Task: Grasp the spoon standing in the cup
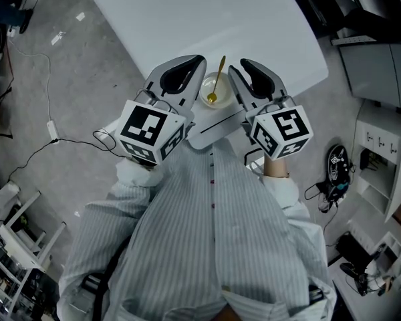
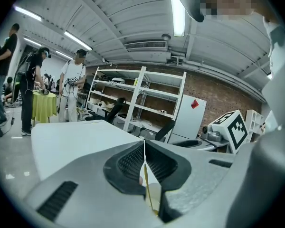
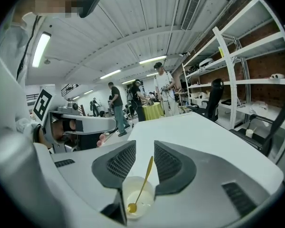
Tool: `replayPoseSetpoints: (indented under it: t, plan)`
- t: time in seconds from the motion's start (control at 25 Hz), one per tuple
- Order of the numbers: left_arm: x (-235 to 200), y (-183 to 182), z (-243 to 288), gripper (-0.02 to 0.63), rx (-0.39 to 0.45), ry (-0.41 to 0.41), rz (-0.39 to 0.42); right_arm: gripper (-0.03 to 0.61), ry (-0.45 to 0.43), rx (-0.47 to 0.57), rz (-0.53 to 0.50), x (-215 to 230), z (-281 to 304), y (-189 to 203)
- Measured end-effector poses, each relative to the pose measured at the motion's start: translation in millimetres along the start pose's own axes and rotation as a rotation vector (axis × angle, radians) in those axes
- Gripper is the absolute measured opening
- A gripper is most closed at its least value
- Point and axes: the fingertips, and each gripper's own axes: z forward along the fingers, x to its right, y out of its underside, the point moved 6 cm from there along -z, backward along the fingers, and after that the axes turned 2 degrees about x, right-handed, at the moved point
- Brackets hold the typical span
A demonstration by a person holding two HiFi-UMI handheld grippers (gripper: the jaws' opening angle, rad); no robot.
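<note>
Head view: a white table fills the upper middle, and its near edge meets the person's striped shirt. Both grippers reach over that edge, side by side, with a small white cup on the table between their tips.

The left gripper lies just left of the cup. In the left gripper view its ribbed pads meet along a thin line, so the jaws are closed with nothing between them; the cup and a sliver of yellow handle show beyond the gap below the pads.

The right gripper lies just right of the cup. In the right gripper view its jaws stand apart, and the handle rises in the gap between the pads, clear of both.

The gold spoon stands in the cup, bowl down on the bottom. Its long axis tilts: the handle leans over the far rim, pointing up and away from the person and slightly to the right.
</note>
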Motion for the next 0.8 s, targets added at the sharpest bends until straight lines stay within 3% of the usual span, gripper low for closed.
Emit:
replayPoseSetpoints:
  t: [0.8]
  plan:
    - [-13.8, 45.0, 21.9, 0.014, -0.098, -0.013, -0.06, 0.127, -0.105, -0.117, 0.075, 20.5, 42.7, 50.3]
